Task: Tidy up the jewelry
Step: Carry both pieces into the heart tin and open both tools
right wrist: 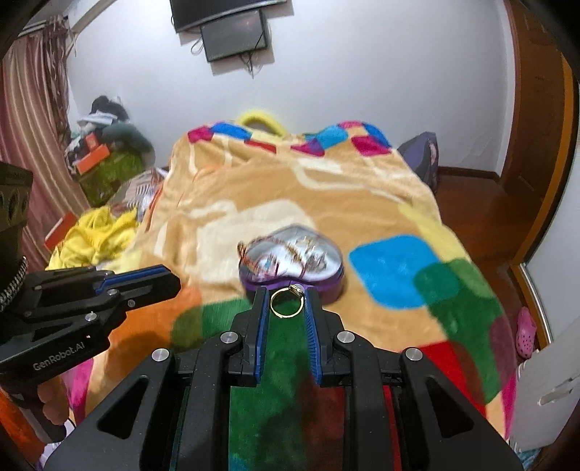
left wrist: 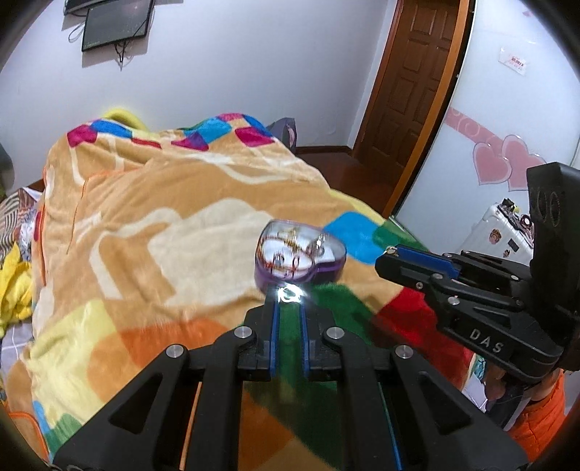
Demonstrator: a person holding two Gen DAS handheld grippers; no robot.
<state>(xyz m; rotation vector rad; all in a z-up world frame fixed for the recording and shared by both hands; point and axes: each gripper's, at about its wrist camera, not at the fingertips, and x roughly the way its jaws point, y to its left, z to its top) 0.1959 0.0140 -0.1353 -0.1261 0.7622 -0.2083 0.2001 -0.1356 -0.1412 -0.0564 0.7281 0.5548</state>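
A purple heart-shaped jewelry box [left wrist: 299,259] lies open on the blanket, with chains and other pieces inside; it also shows in the right wrist view [right wrist: 291,262]. My left gripper [left wrist: 288,294] is shut on a small shiny ring [left wrist: 289,292] just in front of the box. My right gripper [right wrist: 286,300] is shut on a gold ring [right wrist: 286,302] held just before the box's near edge. The right gripper [left wrist: 389,259] shows in the left wrist view to the right of the box. The left gripper [right wrist: 170,280] shows in the right wrist view to the left of the box.
A colourful patchwork blanket [left wrist: 174,224] covers the bed. Yellow cloth [right wrist: 94,235] and boxes lie left of the bed. A wooden door [left wrist: 413,83] and a white suitcase [left wrist: 504,235] stand at the right. A monitor [right wrist: 235,34] hangs on the far wall.
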